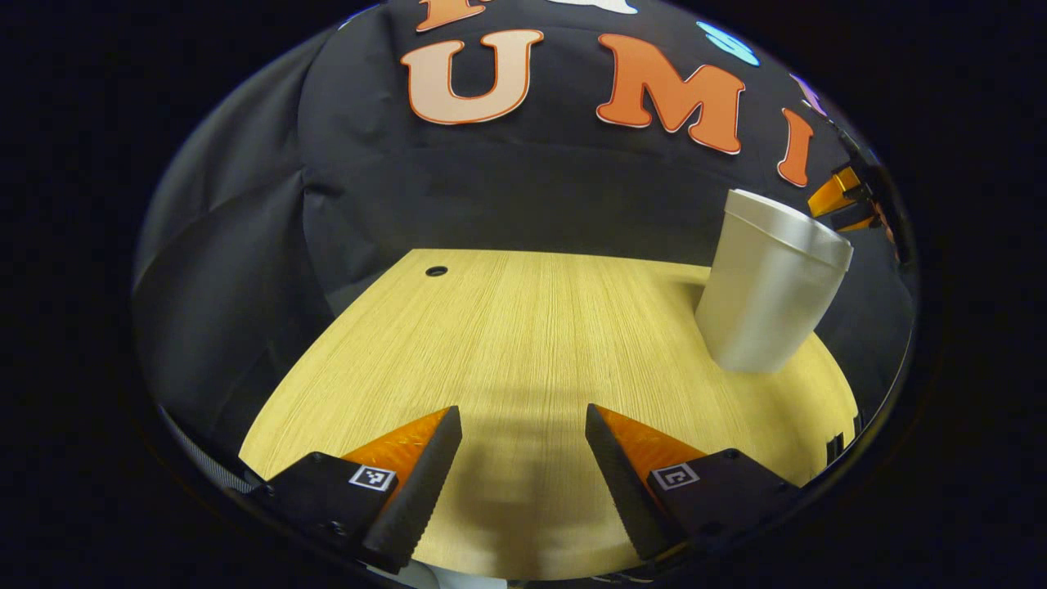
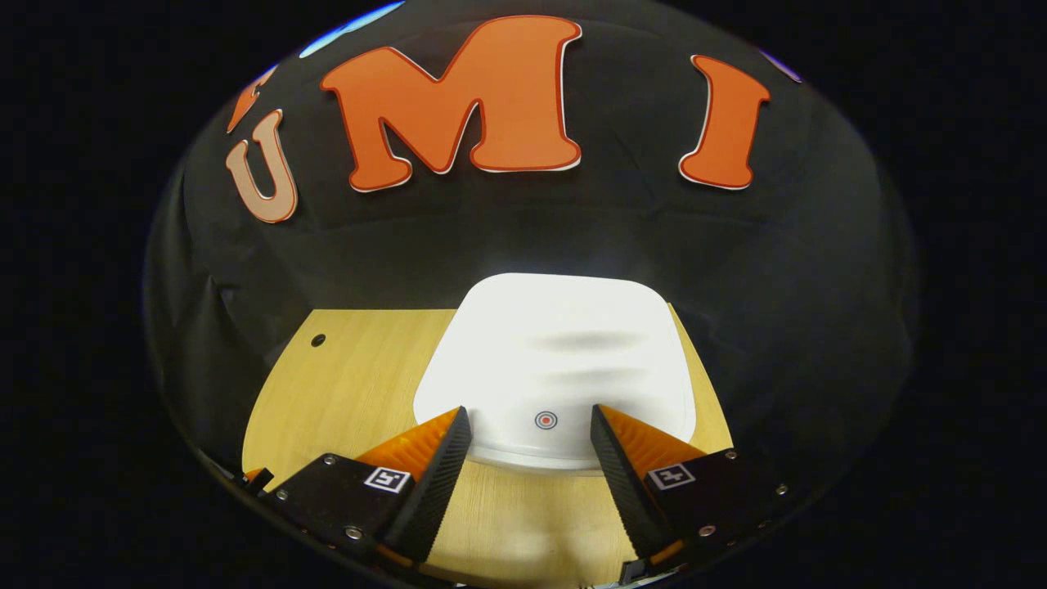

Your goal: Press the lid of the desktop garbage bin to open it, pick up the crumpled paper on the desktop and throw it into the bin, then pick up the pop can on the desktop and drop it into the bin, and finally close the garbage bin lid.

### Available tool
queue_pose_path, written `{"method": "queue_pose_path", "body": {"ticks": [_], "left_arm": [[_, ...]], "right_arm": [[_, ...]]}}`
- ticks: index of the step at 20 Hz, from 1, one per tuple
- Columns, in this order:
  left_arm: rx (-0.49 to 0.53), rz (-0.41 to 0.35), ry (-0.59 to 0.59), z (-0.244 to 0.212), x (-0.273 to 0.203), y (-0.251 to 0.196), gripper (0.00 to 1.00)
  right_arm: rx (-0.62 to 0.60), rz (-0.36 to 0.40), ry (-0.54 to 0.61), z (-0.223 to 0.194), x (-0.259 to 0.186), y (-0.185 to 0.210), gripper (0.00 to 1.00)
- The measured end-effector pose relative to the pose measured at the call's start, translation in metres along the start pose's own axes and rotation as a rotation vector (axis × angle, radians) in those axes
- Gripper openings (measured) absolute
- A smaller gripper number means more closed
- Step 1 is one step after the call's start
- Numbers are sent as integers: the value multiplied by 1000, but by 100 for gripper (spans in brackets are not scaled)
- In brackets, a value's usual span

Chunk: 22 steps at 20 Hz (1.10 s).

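Smooth white lid [image 2: 560,360] is lying flat on the bin [image 1: 769,286], below the right gripper [image 2: 530,421], gaping wide. Left gripper [image 1: 523,425] is hovering wide, empty, beside it over grained wood desktop [image 1: 507,327].

White bin [image 1: 769,286] upright on desk, lid [image 2: 556,360] closed.

Left gripper view: tall tapered garbage bin [image 1: 769,286] upright on the wood-grain table top [image 1: 523,343], toward the right rear edge, ahead and right of the left gripper [image 1: 523,450]. Small round cable hole [image 1: 436,271] at far left rear corner, well apart from bin. Cloth wall behind.

Right gripper view: right gripper [image 2: 530,454] above the rounded-square bin lid [image 2: 556,360], lid closed. Small ringed press mark [image 2: 545,420] near the lid's front edge, between the fingers. Hole [image 2: 318,339] left of bin.
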<state>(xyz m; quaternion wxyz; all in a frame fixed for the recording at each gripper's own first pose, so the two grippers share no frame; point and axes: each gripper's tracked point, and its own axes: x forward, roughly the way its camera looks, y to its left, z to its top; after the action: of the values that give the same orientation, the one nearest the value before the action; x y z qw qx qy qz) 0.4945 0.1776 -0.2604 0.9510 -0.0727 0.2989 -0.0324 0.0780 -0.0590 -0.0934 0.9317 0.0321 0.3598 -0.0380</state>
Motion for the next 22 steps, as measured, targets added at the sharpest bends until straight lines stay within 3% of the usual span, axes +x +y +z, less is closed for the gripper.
{"method": "queue_pose_path", "body": {"ticks": [7,12,18,22], "left_arm": [[85,-49,-124,70,15,-5,98],[115,-101,-211,114,13,-22,97],[69,-163,-338,179,-5,-50,98],[71,-163,-445,219,-26,-59,97]], "right_arm": [[30,-29,-82,-16,-9,4,94],[50,15,-153,-22,-28,21,93],[10,2,-271,-22,-43,28,94],[-17,2,-358,-24,-56,38,93]]}}
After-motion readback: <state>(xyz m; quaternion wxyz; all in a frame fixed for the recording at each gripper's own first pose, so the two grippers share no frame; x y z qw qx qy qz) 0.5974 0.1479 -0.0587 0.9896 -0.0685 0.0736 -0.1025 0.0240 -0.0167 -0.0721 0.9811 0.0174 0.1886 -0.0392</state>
